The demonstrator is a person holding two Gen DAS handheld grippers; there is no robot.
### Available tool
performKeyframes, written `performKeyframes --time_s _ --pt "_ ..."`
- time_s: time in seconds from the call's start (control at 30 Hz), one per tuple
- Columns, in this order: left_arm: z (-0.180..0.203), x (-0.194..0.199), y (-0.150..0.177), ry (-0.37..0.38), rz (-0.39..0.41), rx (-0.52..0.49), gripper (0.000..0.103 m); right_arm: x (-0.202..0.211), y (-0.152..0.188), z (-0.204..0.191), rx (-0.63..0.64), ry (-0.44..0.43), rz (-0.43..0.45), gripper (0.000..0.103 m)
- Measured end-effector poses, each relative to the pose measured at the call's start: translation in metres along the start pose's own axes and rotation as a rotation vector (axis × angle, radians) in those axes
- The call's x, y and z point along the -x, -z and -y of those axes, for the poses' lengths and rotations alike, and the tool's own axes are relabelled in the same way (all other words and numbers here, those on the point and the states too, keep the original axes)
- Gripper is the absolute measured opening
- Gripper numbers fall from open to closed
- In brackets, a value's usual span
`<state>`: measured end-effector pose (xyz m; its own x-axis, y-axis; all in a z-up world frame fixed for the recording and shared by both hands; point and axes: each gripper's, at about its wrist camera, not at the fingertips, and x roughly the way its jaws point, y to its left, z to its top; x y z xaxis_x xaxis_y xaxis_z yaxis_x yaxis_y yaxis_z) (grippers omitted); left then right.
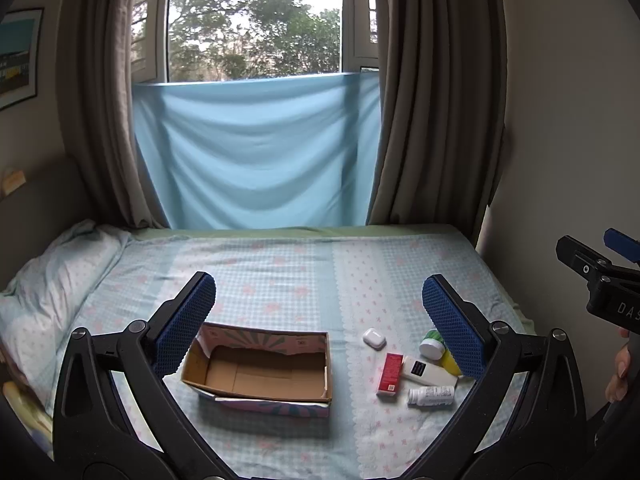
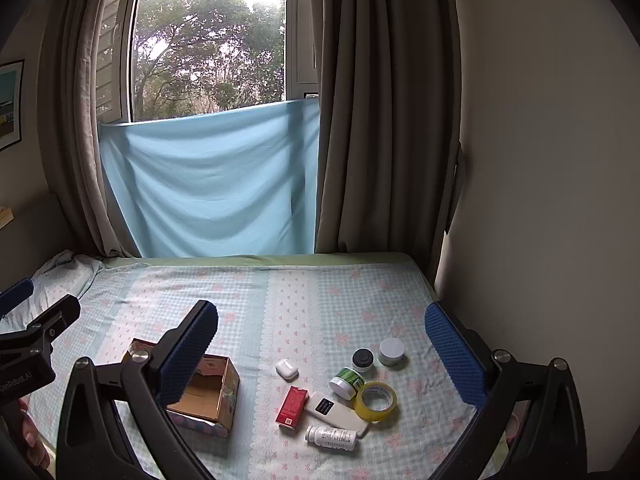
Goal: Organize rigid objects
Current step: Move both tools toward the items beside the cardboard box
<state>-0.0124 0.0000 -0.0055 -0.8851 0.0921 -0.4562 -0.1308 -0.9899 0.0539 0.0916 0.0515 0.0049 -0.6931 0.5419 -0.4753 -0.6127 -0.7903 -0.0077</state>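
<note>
An open cardboard box (image 1: 256, 374) (image 2: 208, 394) lies empty on the bed. To its right lies a cluster: white earbud case (image 1: 374, 338) (image 2: 286, 369), red carton (image 1: 389, 373) (image 2: 291, 406), white tube (image 1: 428, 372) (image 2: 334, 412), white pill bottle (image 1: 431, 395) (image 2: 331, 437), green-lidded jar (image 1: 431, 345) (image 2: 346, 382), yellow tape roll (image 2: 375, 401), a dark jar (image 2: 363, 360) and a white round jar (image 2: 391, 351). My left gripper (image 1: 319, 322) hovers open above the box and cluster. My right gripper (image 2: 321, 350) hovers open over the cluster. Neither holds anything.
The bed (image 2: 320, 300) has a checked sheet; a pillow (image 1: 52, 276) lies at its left. A wall (image 2: 540, 200) borders the right side. Curtains and a blue cloth (image 1: 256, 152) hang behind. A hand (image 1: 618, 374) holds the other gripper at the frame edge.
</note>
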Motion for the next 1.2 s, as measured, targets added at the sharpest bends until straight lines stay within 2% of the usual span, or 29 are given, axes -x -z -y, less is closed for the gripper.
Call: performKeyframes --time_s 1.2 --pt "0.007 -0.009 -0.001 0.065 0.008 -0.052 0.103 -0.013 0.001 0.004 -0.001 0.004 -0.011 0.102"
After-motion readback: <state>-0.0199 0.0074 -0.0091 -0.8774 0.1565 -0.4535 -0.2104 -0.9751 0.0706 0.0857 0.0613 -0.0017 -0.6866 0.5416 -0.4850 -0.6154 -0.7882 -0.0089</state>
